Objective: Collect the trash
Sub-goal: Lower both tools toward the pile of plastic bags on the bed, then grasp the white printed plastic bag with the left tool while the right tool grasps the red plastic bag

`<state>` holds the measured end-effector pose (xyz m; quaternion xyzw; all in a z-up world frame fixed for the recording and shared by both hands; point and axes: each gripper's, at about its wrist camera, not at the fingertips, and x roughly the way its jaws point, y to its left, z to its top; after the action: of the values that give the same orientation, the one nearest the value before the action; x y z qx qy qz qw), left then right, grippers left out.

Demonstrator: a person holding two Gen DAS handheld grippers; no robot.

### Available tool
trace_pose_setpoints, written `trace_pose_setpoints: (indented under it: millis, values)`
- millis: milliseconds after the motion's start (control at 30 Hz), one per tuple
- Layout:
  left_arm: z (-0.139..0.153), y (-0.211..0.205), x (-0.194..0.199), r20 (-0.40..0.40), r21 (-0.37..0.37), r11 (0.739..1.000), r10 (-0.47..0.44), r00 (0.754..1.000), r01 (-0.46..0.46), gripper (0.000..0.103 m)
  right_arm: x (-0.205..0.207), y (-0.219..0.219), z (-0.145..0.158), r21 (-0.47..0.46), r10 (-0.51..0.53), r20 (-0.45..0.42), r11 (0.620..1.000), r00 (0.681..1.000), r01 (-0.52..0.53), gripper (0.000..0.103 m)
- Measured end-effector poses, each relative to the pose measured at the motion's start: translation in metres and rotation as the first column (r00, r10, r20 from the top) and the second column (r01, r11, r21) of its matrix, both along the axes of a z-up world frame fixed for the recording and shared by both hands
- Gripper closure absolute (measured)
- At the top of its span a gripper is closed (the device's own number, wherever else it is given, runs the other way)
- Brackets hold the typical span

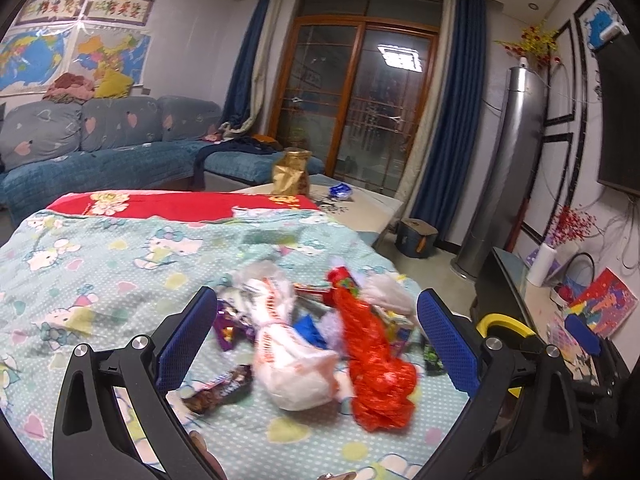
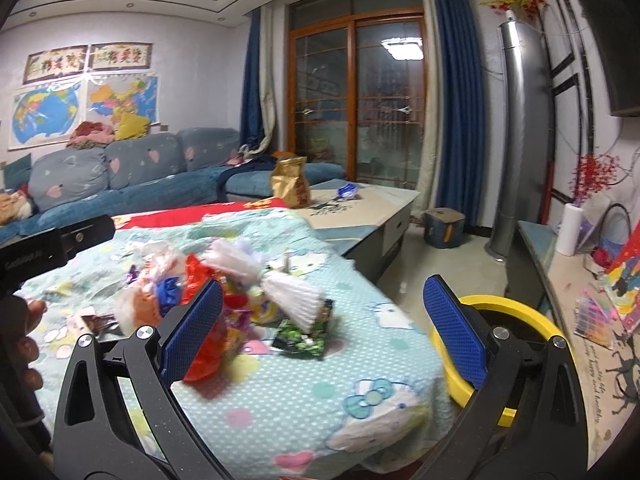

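Note:
A heap of trash lies on the cartoon-print cloth [image 1: 100, 264] over the table. In it are a white plastic bag [image 1: 288, 356], a red plastic bag [image 1: 372, 364], a brown candy wrapper [image 1: 220, 390] and a purple wrapper [image 1: 224, 330]. My left gripper [image 1: 316, 340] is open, its blue pads on either side of the heap just above it. My right gripper [image 2: 324, 328] is also open, right of the heap, with a green wrapper [image 2: 306, 334] and white foam netting [image 2: 296, 296] between its fingers' line. A yellow-rimmed bin [image 2: 516, 336] stands beside the table, behind the right finger.
A gold bag [image 1: 291, 172] and a blue wrapper [image 1: 340, 190] sit on the far coffee table [image 2: 360, 208]. A blue sofa [image 1: 104, 148] runs along the left wall. To the right are a tall silver air conditioner [image 2: 520, 128], a TV cabinet [image 2: 560, 280] and a box [image 2: 444, 228] on the floor.

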<state>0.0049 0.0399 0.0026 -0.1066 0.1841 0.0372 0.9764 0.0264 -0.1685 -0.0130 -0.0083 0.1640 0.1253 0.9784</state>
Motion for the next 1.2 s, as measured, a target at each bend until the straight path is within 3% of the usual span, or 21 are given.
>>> trace_pose_setpoints:
  millis: [333, 500, 733, 867, 1000, 1133, 1200]
  values:
    - [-0.007, 0.051, 0.006, -0.09, -0.079, 0.994, 0.073, 0.993, -0.08, 0.006, 0.022, 0.047, -0.011, 0.006, 0.192, -0.147, 0.981, 0.97, -0.193, 0.011]
    - [-0.017, 0.068, 0.009, -0.129, -0.161, 0.986, 0.022, 0.991, -0.043, 0.006, 0.027, 0.065, -0.022, -0.015, 0.255, -0.205, 0.965, 0.945, -0.264, 0.013]
    - [-0.032, 0.052, 0.027, -0.193, -0.207, 0.976, -0.11, 0.975, 0.069, 0.007, 0.043, 0.075, -0.047, -0.015, 0.312, -0.319, 0.942, 0.895, -0.334, 0.039]
    - [-0.047, 0.04, 0.04, -0.247, -0.25, 0.962, -0.172, 0.954, 0.109, 0.008, 0.047, 0.074, -0.056, 0.013, 0.335, -0.362, 0.935, 0.87, -0.355, 0.05]
    - [-0.064, 0.035, 0.053, -0.316, -0.28, 0.955, -0.184, 0.931, 0.094, 0.019, 0.046, 0.075, -0.058, 0.034, 0.358, -0.377, 0.927, 0.854, -0.374, 0.06]
    - [-0.074, 0.03, 0.057, -0.356, -0.281, 0.956, -0.19, 0.915, 0.089, 0.035, 0.044, 0.078, -0.057, 0.043, 0.392, -0.378, 0.912, 0.839, -0.408, 0.078]
    - [-0.076, 0.03, 0.057, -0.371, -0.278, 0.957, -0.186, 0.91, 0.082, 0.038, 0.041, 0.079, -0.056, 0.043, 0.405, -0.367, 0.907, 0.837, -0.42, 0.082]
